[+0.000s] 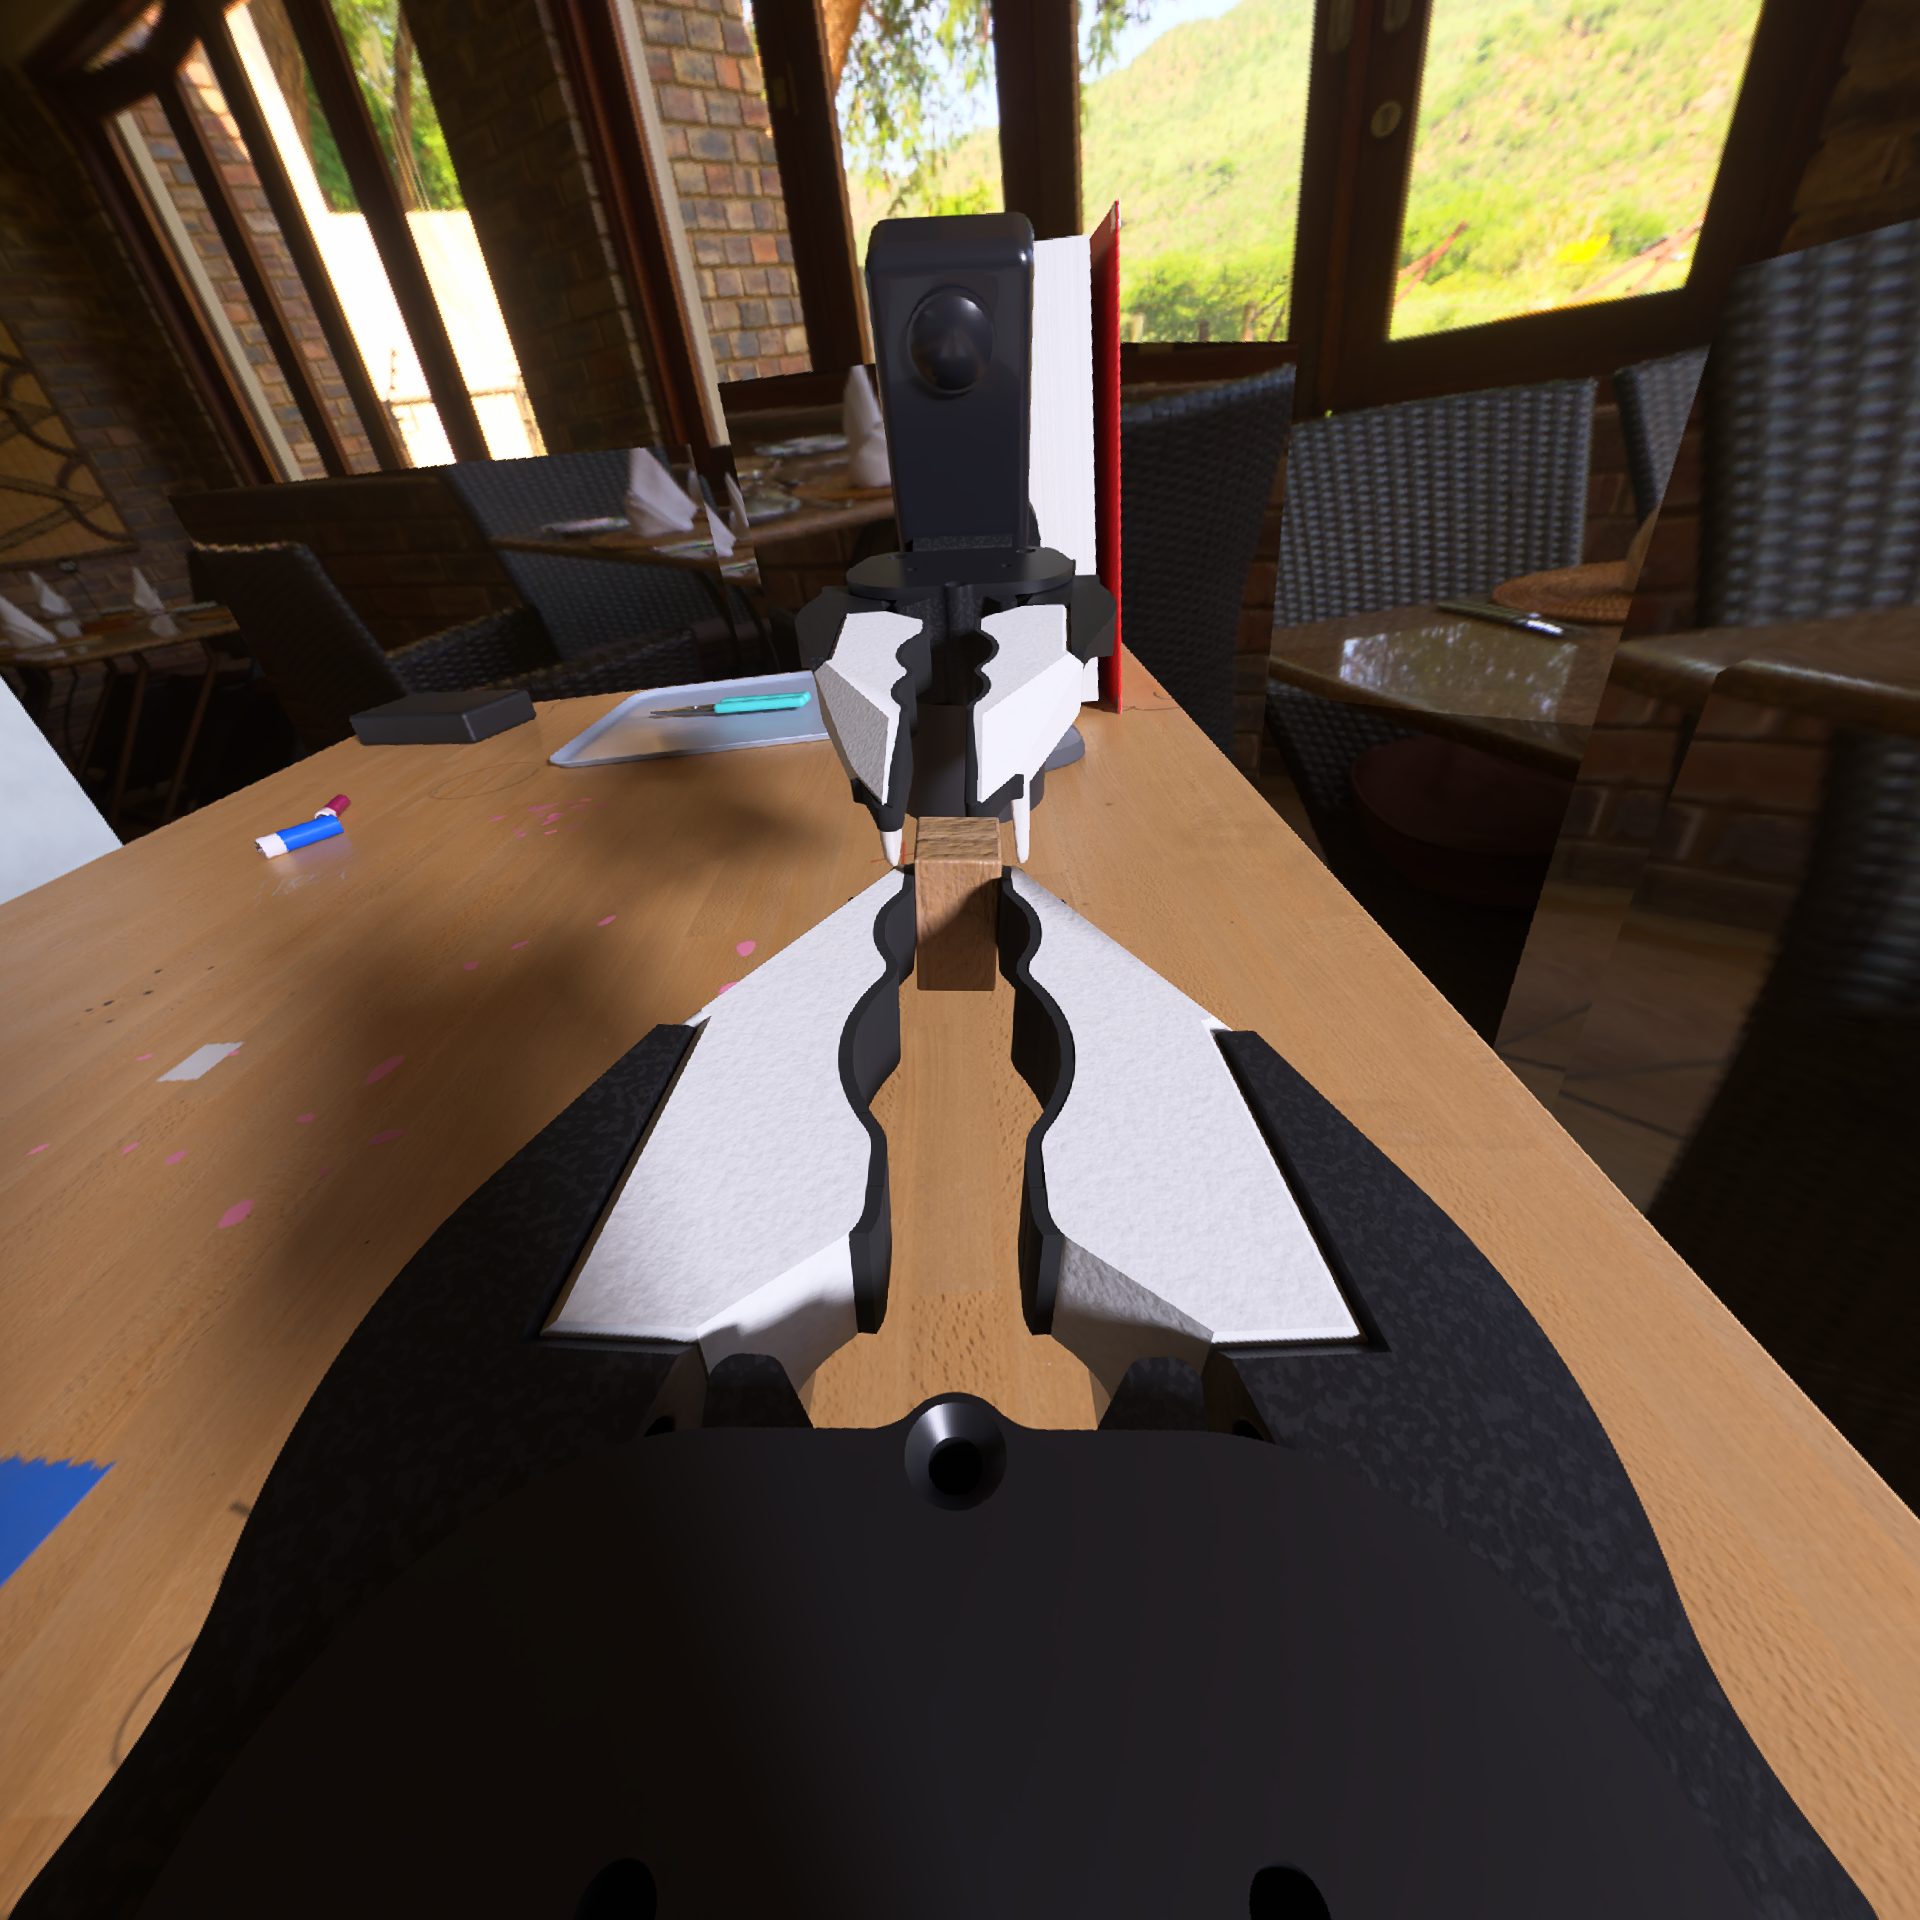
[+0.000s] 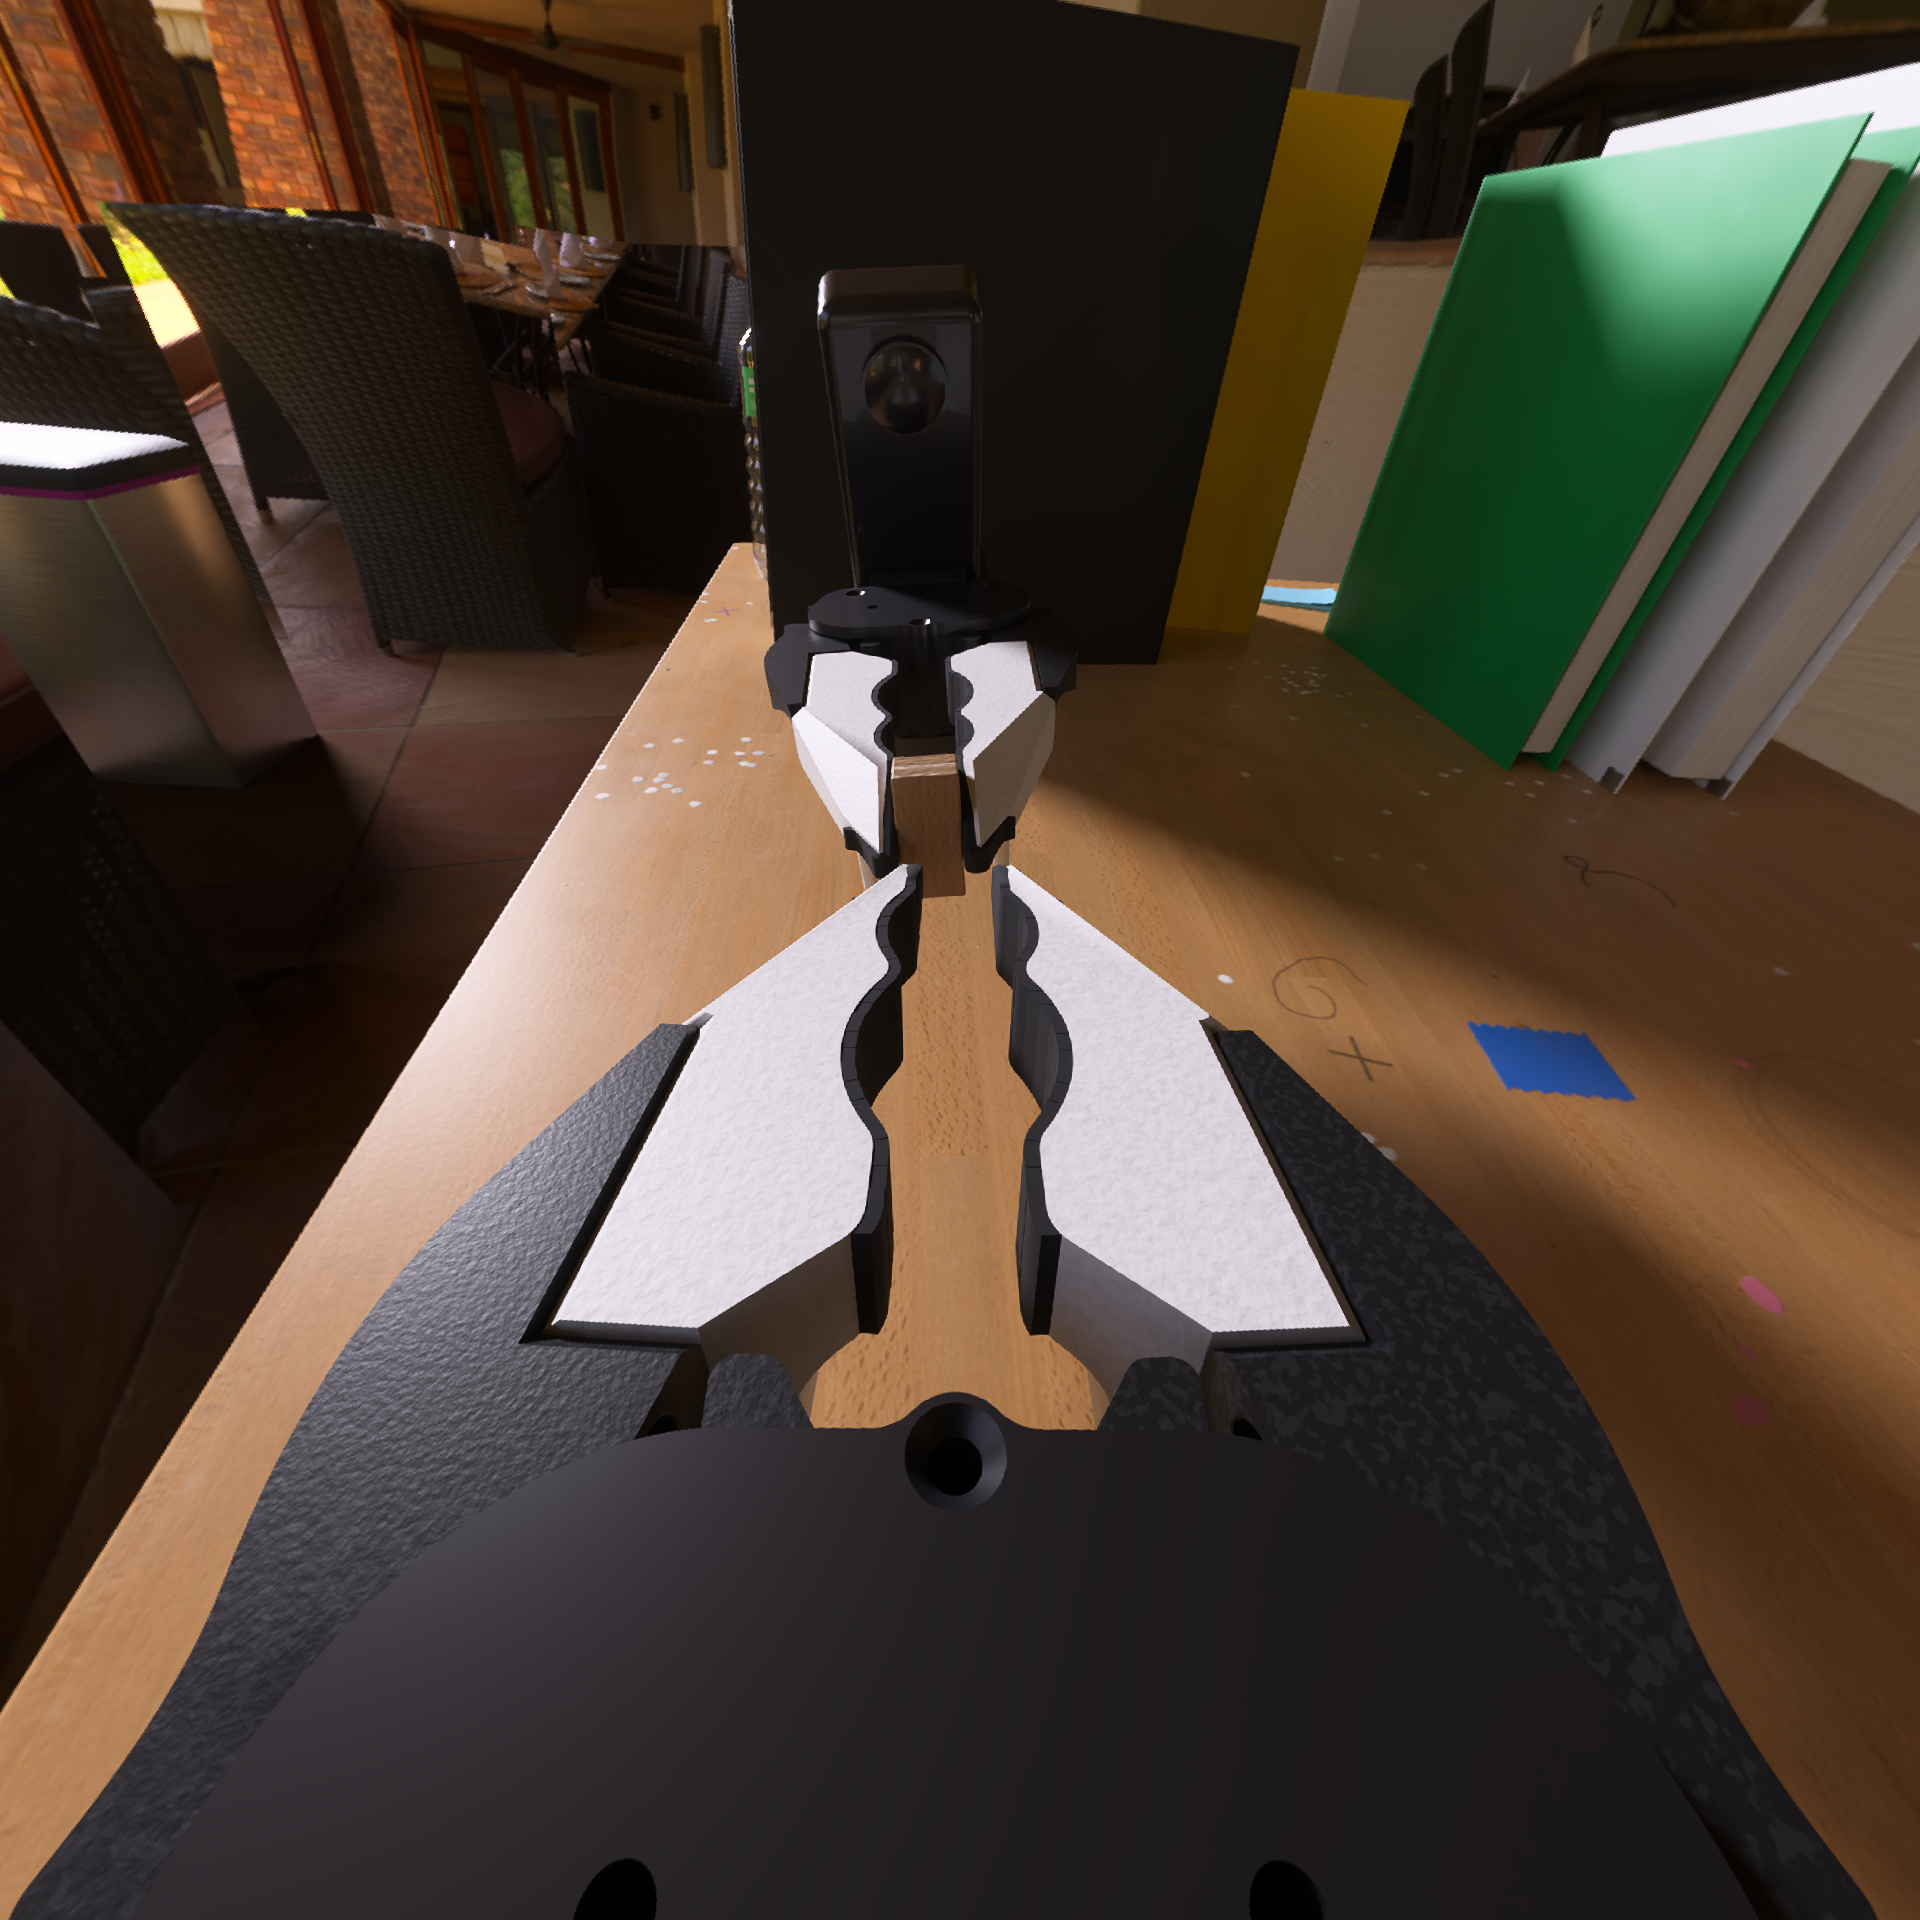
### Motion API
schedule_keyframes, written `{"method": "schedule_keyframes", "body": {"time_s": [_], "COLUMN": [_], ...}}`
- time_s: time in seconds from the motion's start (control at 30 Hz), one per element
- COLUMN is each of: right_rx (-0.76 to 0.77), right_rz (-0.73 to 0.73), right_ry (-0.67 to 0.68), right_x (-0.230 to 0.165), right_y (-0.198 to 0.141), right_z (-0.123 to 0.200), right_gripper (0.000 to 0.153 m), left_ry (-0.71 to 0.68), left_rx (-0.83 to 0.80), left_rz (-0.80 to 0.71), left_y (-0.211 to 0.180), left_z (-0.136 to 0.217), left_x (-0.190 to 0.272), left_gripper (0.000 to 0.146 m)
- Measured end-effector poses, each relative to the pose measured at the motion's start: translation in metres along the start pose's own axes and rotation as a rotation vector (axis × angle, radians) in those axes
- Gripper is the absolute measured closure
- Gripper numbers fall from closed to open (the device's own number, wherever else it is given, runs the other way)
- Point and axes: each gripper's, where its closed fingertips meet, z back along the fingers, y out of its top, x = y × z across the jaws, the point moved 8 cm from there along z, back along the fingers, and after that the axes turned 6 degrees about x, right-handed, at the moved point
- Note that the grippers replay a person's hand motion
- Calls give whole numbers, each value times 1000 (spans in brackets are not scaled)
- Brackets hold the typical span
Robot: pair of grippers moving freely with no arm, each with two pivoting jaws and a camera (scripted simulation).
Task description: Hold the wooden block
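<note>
A small wooden block (image 1: 956, 935) stands upright over the wooden table (image 1: 520, 987), near its right edge. My left gripper (image 1: 956, 883) is shut on it, with both fingertips pressed against its sides. My right gripper (image 1: 956, 842) faces the left one from the far side. It is open, with its fingertips (image 1: 1023, 831) flanking the block's far side and a small gap on each side. In the right wrist view the block (image 2: 928, 821) sits between the left gripper's (image 2: 928, 852) fingers, just past my right gripper's (image 2: 956, 883) tips. I cannot tell whether the block rests on the table.
A grey tray (image 1: 623, 732) with a teal-handled tool (image 1: 764, 703), a black flat box (image 1: 442, 717) and a blue marker (image 1: 301, 833) lie at the left. A red-covered book (image 1: 1110, 468) stands behind. A black panel (image 2: 1091, 312), a yellow board (image 2: 1288, 364) and a green book (image 2: 1610, 468) stand there too.
</note>
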Motion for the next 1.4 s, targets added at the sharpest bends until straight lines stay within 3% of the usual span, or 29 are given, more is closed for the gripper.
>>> {"method": "schedule_keyframes", "body": {"time_s": [0.27,0.63,0.9,1.4], "right_rx": [7,-20,86,62], "right_rz": [77,12,-79,-18], "right_ry": [-18,-13,21,-32], "right_x": [-3,-2,0,-6], "right_y": [1,-4,-3,-5], "right_z": [1,1,-1,-1], "right_gripper": [140,140,139,141], "left_ry": [-16,-9,-10,-23], "left_rx": [0,-14,4,3], "left_rz": [18,17,17,43], "left_y": [0,-6,0,-6], "left_z": [0,1,1,1], "left_x": [-1,1,2,3], "left_gripper": [132,132,132,132]}}
